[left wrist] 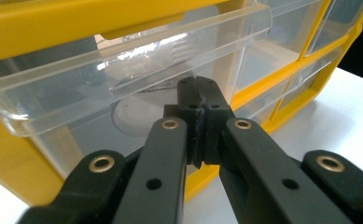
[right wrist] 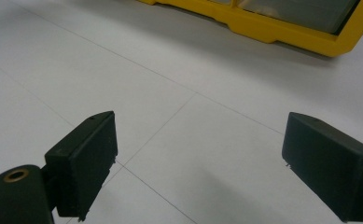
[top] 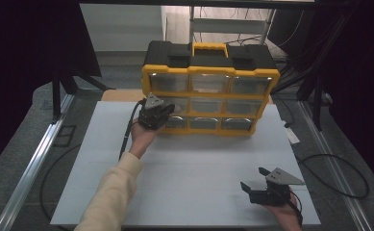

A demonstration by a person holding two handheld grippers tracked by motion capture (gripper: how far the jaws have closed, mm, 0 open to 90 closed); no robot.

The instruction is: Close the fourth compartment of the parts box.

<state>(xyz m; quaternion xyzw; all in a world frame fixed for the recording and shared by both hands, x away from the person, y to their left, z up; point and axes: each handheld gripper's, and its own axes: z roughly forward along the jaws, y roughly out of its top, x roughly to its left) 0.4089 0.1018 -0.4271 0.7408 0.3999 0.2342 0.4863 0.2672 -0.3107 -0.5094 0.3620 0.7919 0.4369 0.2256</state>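
A yellow and black drawer organizer (top: pixel 208 72) with clear drawers stands upright at the far side of the white table (top: pixel 199 163). My left gripper (top: pixel 167 115) is at its left column, against a lower drawer. In the left gripper view the gripper (left wrist: pixel 198 85) has its jaws pressed together, tips touching the clear drawer front (left wrist: pixel 123 70) just under its lip. I see nothing between the jaws. A pale round shape lies inside that drawer. My right gripper (top: pixel 251 176) is open near the table's front right; in its own view the gripper (right wrist: pixel 200 128) hangs over bare table.
The organizer's yellow base (right wrist: pixel 282 28) lies ahead of the right gripper. Metal rails (top: pixel 35 159) run along both sides of the table. Cables (top: pixel 338 173) lie on the floor at the right. Dark stands and shelving rise behind the organizer.
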